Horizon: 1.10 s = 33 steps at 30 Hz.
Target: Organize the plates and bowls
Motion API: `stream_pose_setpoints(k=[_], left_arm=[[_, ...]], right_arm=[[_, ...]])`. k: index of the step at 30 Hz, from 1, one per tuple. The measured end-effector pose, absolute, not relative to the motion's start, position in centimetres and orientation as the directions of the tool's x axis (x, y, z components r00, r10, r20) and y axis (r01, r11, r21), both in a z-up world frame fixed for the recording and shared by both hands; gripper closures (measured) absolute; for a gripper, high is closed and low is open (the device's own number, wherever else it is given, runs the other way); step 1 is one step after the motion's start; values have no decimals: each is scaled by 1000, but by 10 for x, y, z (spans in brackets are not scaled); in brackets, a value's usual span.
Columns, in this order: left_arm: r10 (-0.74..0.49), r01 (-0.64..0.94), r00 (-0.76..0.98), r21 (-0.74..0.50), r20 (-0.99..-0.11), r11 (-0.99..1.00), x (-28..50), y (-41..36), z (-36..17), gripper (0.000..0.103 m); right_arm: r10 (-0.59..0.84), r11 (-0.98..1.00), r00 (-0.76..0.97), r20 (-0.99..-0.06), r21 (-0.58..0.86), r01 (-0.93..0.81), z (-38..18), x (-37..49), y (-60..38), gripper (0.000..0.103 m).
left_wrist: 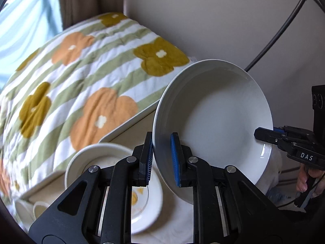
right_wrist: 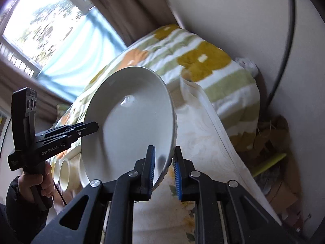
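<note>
**White bowl clamped at both rims, clear of the surface**

Blue-padded fingers (left_wrist: 174, 158) of the left hand-held gripper (left_wrist: 162, 158) pinch the near rim of the white bowl (left_wrist: 213, 122), one pad inside the wall and one outside, the jaws closed almost fully on the thin edge. Opposite, the right hand-held gripper (left_wrist: 264, 135) is nipped onto the far rim in the same way; seen from its own camera, the right hand-held gripper (right_wrist: 164, 166) has the bowl's wall between its pads, closed tight on it.

Held between the two, the bowl (right_wrist: 130, 122) is tilted steeply, its open side facing up and toward the cameras, and it hangs above the surface (right_wrist: 203, 138) without touching it. It is plain glossy white, wide and shallow, unmarked inside, with a small highlight near the bottom.

Below and to the left lie a smaller white bowl (left_wrist: 97, 152) and a plate (left_wrist: 150, 207) with yellow smears. Two cups (right_wrist: 63, 170) lie nearby. Behind is a bed with a striped, flower-patterned quilt (left_wrist: 81, 77), then a curtain (right_wrist: 126, 12) and window (right_wrist: 46, 16).
</note>
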<state>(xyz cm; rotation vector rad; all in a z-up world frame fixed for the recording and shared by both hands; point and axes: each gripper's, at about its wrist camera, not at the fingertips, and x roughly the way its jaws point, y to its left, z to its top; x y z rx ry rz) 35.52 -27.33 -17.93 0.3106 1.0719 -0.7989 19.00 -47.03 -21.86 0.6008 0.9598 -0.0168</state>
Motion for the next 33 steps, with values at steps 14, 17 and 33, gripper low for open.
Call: stream_pose_setpoints(k=[14, 17, 33], left_arm=[[-274, 317, 457, -132, -846, 939, 219, -128, -138, 88], [-237, 220, 461, -149, -855, 964, 190, -91, -147, 88], [-229, -42, 370, -263, -900, 964, 120, 52, -248, 88]], right_arm=[[495, 866, 457, -739, 466, -185, -184, 170, -390, 87], [537, 843, 398, -743, 473, -255, -192, 166, -362, 87], [523, 824, 199, -829, 431, -369, -266, 152, -229, 87]])
